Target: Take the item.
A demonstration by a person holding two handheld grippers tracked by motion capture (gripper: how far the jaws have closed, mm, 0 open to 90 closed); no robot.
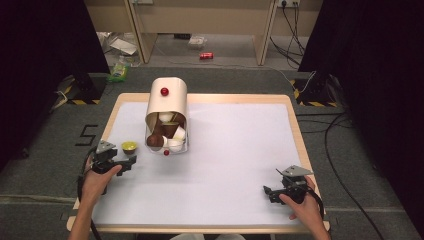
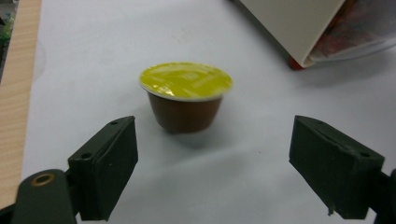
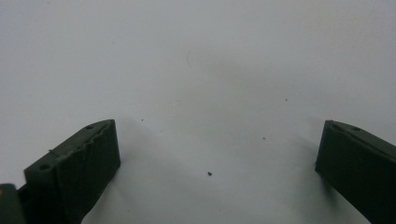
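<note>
One yellow-lidded capsule (image 2: 186,95), left gripper (image 2: 212,161) jaws apart, right gripper (image 3: 217,168) jaws apart

Cream capsule dispenser (image 1: 167,100) with red knob (image 1: 164,91) near table's far edge, left of centre. Brown and white capsules (image 1: 168,135) heaped in its clear tray. Red can (image 1: 206,56) on floor beyond.

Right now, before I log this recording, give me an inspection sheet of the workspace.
Surface: white mat on a wood-edged table, bare around the right gripper.
Job's things: yellow-lidded capsule upright, apart from the jaws; capsule holder stocked with capsules.
Clutter: nothing seen on the mat.
Grippers: left gripper open, facing the capsule; right gripper open, holding nothing.
Cables: black leads on the floor at right.
Surroundings: red can and wrappers on the floor beyond the table.
</note>
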